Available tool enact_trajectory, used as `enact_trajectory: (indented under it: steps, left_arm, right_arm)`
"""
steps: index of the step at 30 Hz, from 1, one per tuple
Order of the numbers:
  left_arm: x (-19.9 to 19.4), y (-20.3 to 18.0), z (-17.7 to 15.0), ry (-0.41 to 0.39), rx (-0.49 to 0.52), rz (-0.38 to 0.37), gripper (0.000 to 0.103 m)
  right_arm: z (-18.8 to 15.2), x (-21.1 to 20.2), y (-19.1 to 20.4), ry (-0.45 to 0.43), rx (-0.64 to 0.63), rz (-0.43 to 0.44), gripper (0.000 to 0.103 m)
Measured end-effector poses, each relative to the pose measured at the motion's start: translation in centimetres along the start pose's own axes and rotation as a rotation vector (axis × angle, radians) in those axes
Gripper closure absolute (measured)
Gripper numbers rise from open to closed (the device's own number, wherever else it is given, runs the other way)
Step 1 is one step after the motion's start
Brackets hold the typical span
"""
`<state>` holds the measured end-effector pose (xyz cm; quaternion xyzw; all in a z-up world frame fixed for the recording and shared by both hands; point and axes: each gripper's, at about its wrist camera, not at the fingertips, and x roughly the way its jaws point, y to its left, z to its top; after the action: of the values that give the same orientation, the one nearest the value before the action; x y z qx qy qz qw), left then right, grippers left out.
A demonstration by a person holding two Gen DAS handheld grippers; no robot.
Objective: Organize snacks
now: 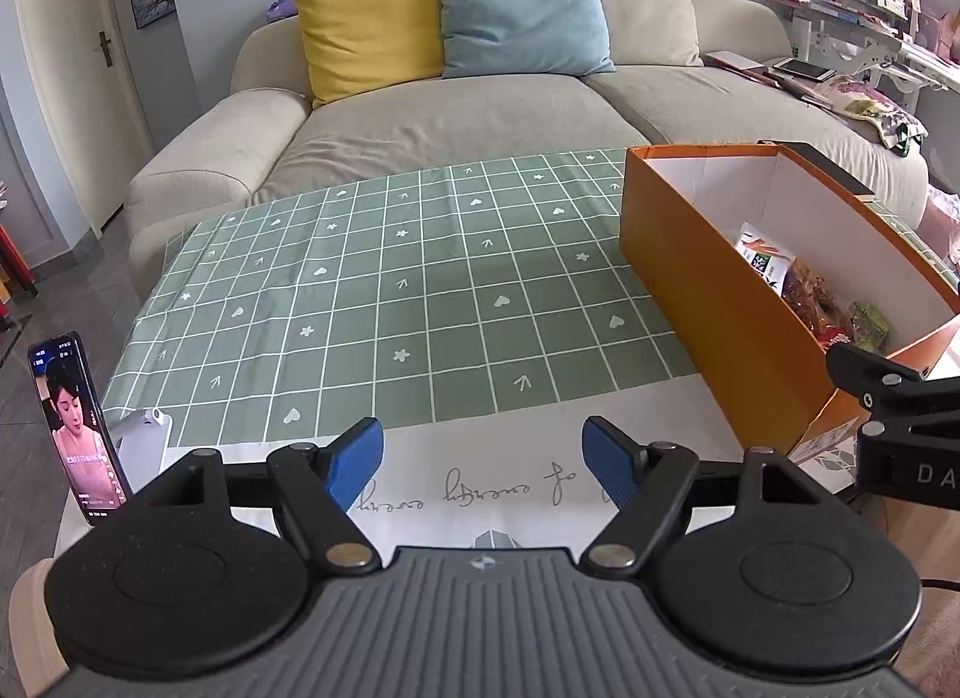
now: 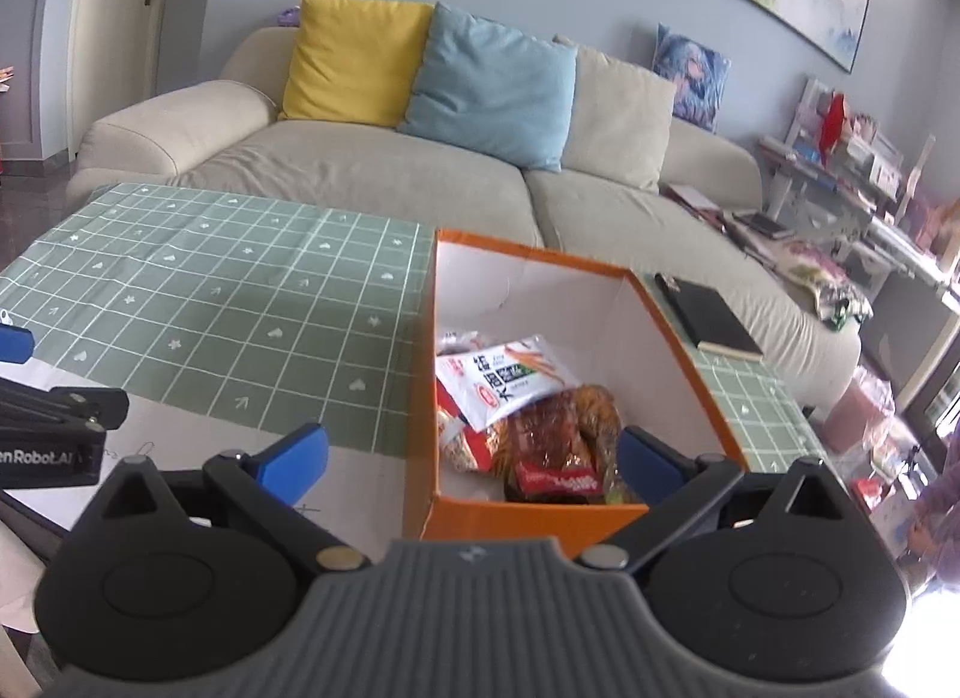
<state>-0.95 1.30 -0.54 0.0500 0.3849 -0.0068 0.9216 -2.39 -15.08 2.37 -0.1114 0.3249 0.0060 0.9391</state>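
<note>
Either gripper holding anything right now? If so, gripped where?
Nothing held. The left gripper is open over the bare tablecloth; the right gripper is open above the orange box, snack packets lying loose inside.

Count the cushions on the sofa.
4: yellow cushion at the left, blue cushion beside it, beige cushion next, and a printed cushion at the far right. Others may be hidden.

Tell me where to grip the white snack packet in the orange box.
Pinch the white snack packet by its upper flat edge, coming straight down from above. It lies tilted on top of the other bags, and the orange box walls likely block a sideways approach. The right gripper is open, nearest.
</note>
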Motion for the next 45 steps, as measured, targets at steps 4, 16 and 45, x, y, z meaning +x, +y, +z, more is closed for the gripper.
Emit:
enact_trajectory:
  steps: [4,16,45]
  left_arm:
    - [0.19,-0.01,0.02,0.012,0.008,0.004,0.014]
    - [0.13,0.15,0.10,0.006,0.008,0.006,0.014]
    - [-0.27,0.90,0.39,-0.019,-0.024,0.011,0.014]
  right_arm:
    - [0.04,0.12,-0.29,0.003,0.017,0.001,0.004]
    - [0.08,0.09,-0.14,0.001,-0.001,0.006,0.004]
    - [0.14,0.08,0.04,-0.006,-0.018,0.016,0.004]
